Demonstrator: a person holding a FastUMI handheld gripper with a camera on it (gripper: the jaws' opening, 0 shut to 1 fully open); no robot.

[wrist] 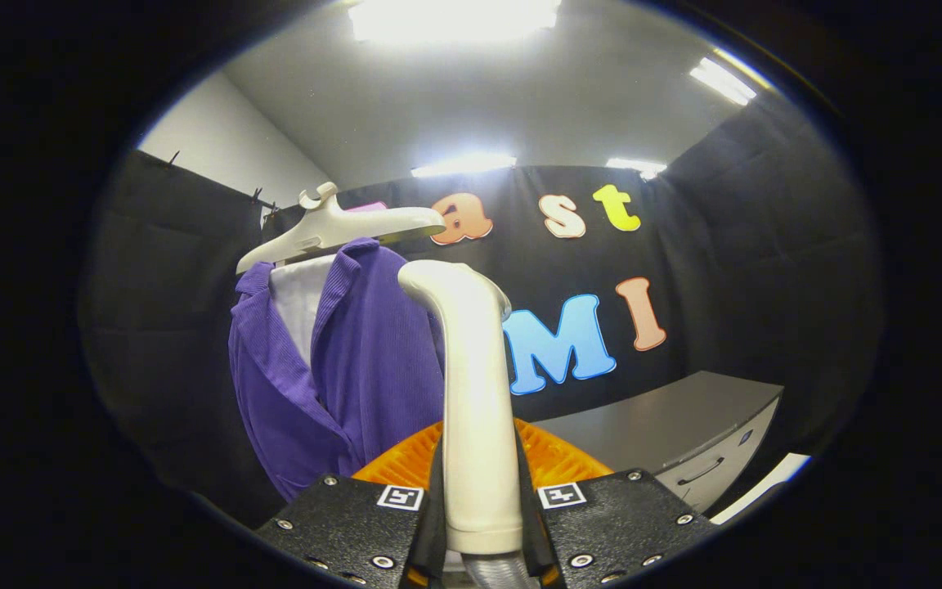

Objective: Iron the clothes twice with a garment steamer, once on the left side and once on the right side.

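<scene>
Hand-held gripper closed on smooth cream plastic steamer handle, both fingers pressing low on its stiff, likely slippery stem. Soft purple ribbed garment, on white plastic hanger just beyond, probably yields under pressure.

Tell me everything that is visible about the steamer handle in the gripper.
The steamer handle is a smooth, cream-white piece that looks like plastic. It stands nearly upright between the jaws of the gripper, which press on its lower part from both sides. Its top bends over into a rounded head turned toward the purple garment on the white hanger; whether they touch cannot be told. A ribbed grey hose leaves its bottom end. Something orange and ribbed sits behind it.
</scene>
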